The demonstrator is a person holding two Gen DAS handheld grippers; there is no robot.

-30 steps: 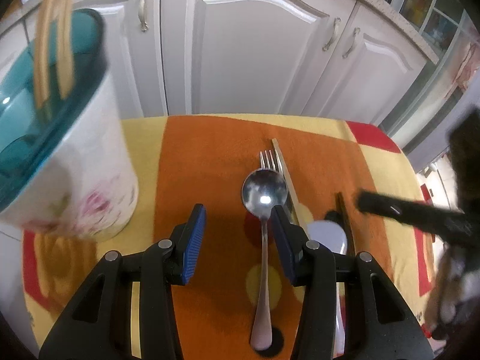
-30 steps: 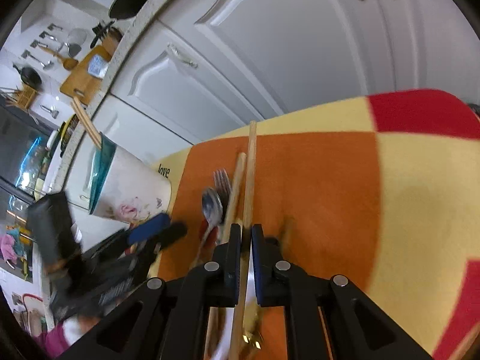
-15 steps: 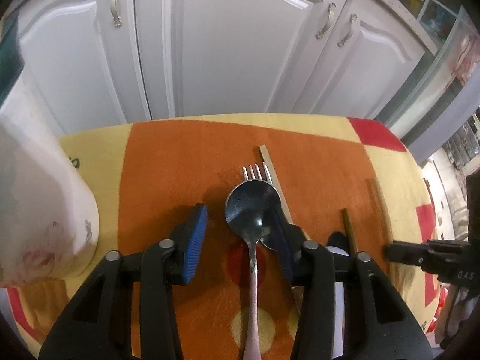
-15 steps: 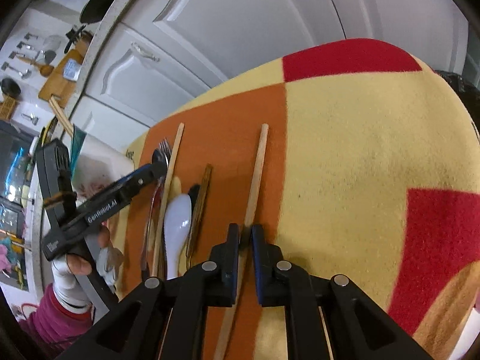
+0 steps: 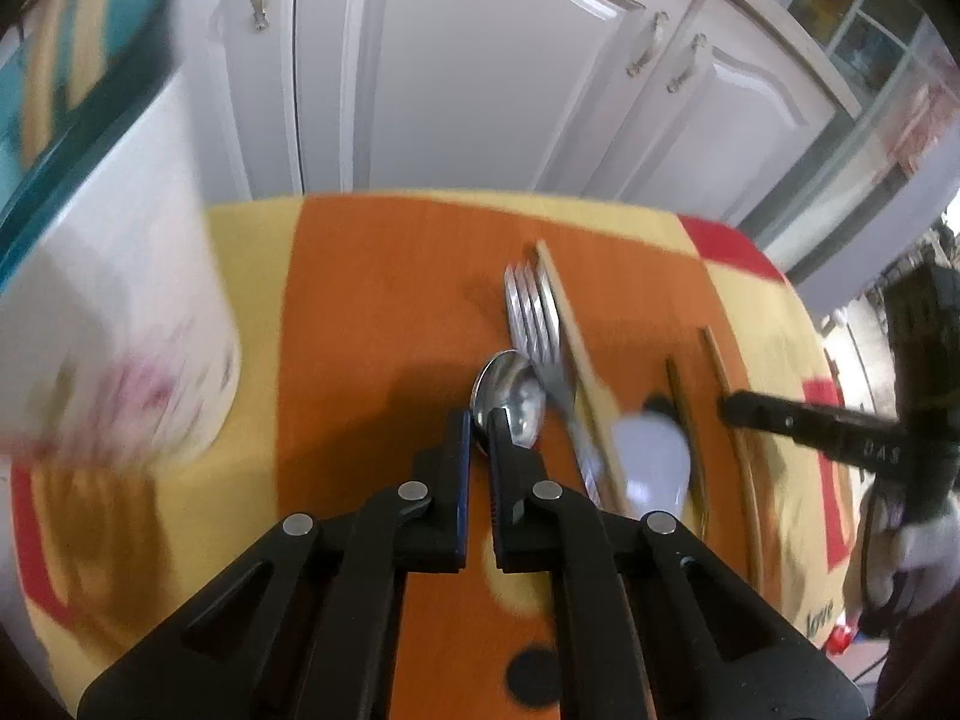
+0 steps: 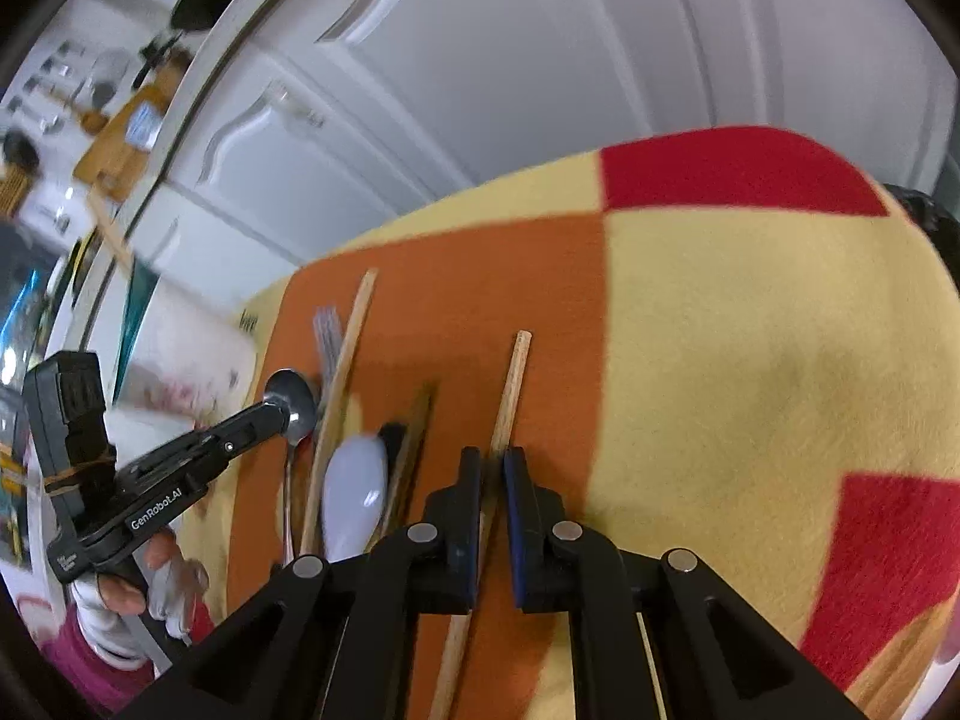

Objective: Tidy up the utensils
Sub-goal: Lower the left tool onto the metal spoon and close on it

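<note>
1. On the worktop, a blanket-like cloth [image 6: 750, 324] of orange, yellow and red squares carries a row of utensils lying side by side.
2. From left to right in the right wrist view lie a shiny metal spoon [image 6: 295, 399], a metal fork [image 6: 327, 333], a long pale wooden chopstick [image 6: 342, 384], a white plastic spoon [image 6: 354, 495], a dark brown chopstick [image 6: 414, 438] and a second light wooden chopstick [image 6: 507, 402].
3. The left claw [image 5: 478, 420] has just been closing; its blue-padded fingers now stand narrow at the neck of the metal spoon [image 5: 510, 387], whose bowl pokes out past the tips. Whether the pads truly press the metal I cannot tell.
4. The right claw [image 6: 492, 462] is pinched shut on the second light chopstick, which runs between its pads and on across the orange square.
5. Left of the utensils stands a tall white flowered container [image 5: 114, 324] with a teal rim, blurred.
6. A white-gloved hand [image 6: 129, 594] with a magenta sleeve grips the left tool's handle.
7. White cabinet doors [image 5: 480, 90] rise behind the worktop.
</note>
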